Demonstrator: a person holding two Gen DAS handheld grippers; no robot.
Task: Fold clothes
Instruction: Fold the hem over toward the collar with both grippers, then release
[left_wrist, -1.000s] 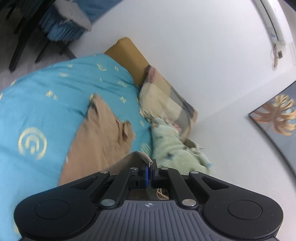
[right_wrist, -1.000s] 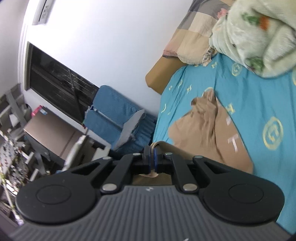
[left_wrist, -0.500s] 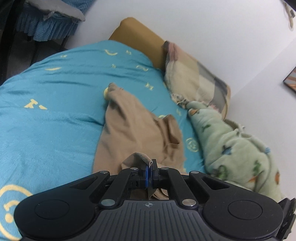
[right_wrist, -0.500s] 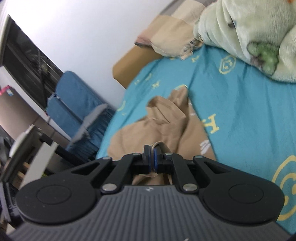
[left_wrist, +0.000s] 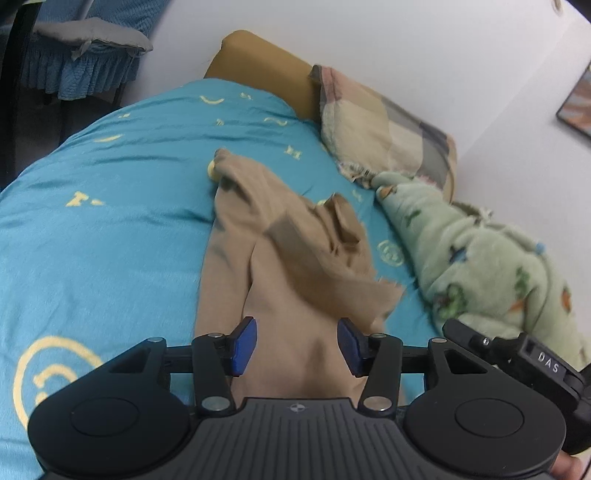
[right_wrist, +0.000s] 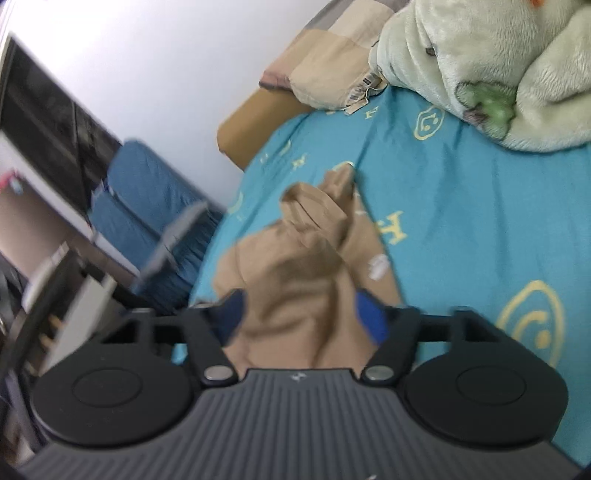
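Both grippers, left gripper (left_wrist: 297, 345) and right gripper (right_wrist: 301, 319), angled downward, have just opened over the tan garment (left_wrist: 280, 258).

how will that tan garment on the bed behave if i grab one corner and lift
The tan garment lies creased and bunched over itself, so it would probably hang limp rather than hold shape. It looks thin, likely light. On the sheeny teal bedspread it may slide when tugged.

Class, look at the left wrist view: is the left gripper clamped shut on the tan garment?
No: the left gripper has its blue pads apart, tan garment lying loose between them.
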